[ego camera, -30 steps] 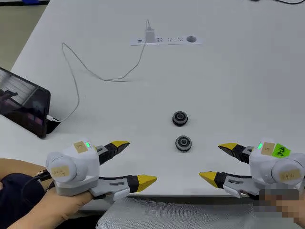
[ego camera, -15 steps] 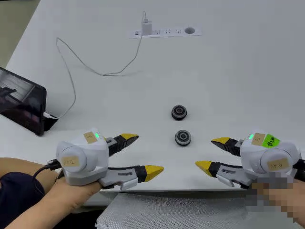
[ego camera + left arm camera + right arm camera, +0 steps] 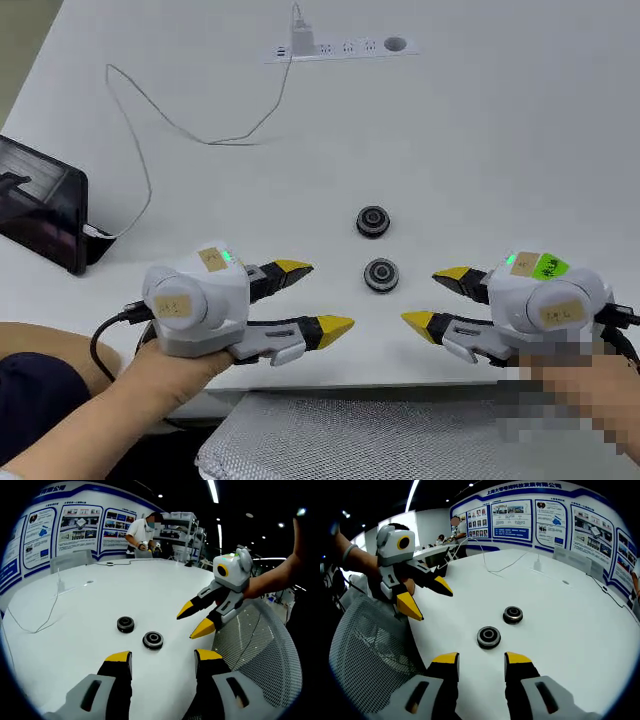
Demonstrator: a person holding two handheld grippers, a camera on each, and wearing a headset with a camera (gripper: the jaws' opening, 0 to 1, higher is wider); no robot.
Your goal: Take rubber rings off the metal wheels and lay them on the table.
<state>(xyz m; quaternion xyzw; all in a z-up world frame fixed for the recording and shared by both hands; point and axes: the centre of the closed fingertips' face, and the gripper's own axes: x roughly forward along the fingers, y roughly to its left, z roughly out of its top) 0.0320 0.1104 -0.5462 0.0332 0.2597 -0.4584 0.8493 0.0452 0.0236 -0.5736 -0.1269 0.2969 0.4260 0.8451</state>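
Two small metal wheels with black rubber rings lie flat on the white table: a near wheel (image 3: pixel 381 274) (image 3: pixel 153 640) (image 3: pixel 489 636) and a far wheel (image 3: pixel 373 221) (image 3: pixel 125 624) (image 3: pixel 513 614). My left gripper (image 3: pixel 323 296) (image 3: pixel 162 659) hovers open to the left of the near wheel, its yellow tips empty. From the right, my right gripper (image 3: pixel 434 297) (image 3: pixel 481 658) faces the same wheel, also open and empty. Each gripper sits a short way from the wheel, touching nothing.
A white power strip (image 3: pixel 340 48) lies at the table's far side, with a grey cable (image 3: pixel 140 150) running to a dark tablet (image 3: pixel 38 205) at the left edge. A mesh chair (image 3: pixel 330 440) sits under the table's near edge. A person stands in the background (image 3: pixel 142 535).
Both grippers have moved inward toward the near wheel, narrowing the gap between them. The wheels have not moved; the head camera has shifted a little.
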